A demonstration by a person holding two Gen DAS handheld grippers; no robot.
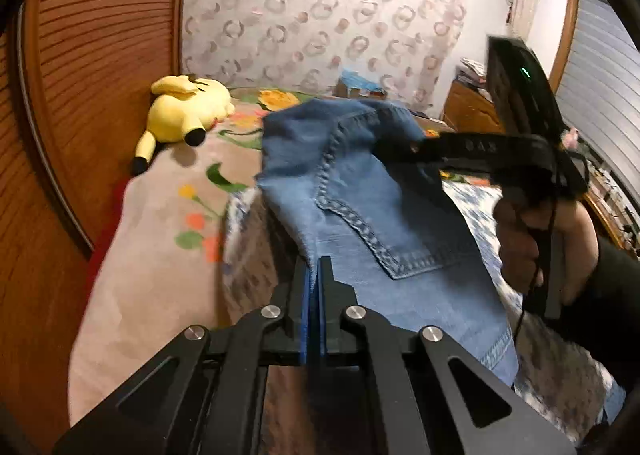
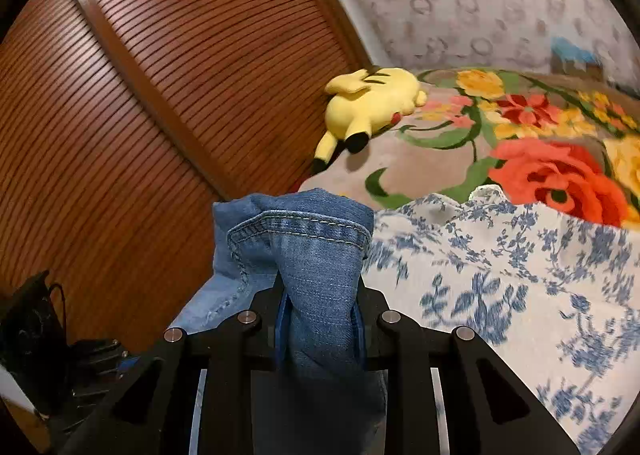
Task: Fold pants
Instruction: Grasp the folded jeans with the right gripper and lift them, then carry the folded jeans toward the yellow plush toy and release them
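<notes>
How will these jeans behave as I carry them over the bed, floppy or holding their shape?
Probably floppy: the jeans sag between the left gripper and right gripper. The bunched wad in the right jaws looks thick, so likely a secure hold. The left pinches a thin edge, which might slip under the denim's weight.
</notes>
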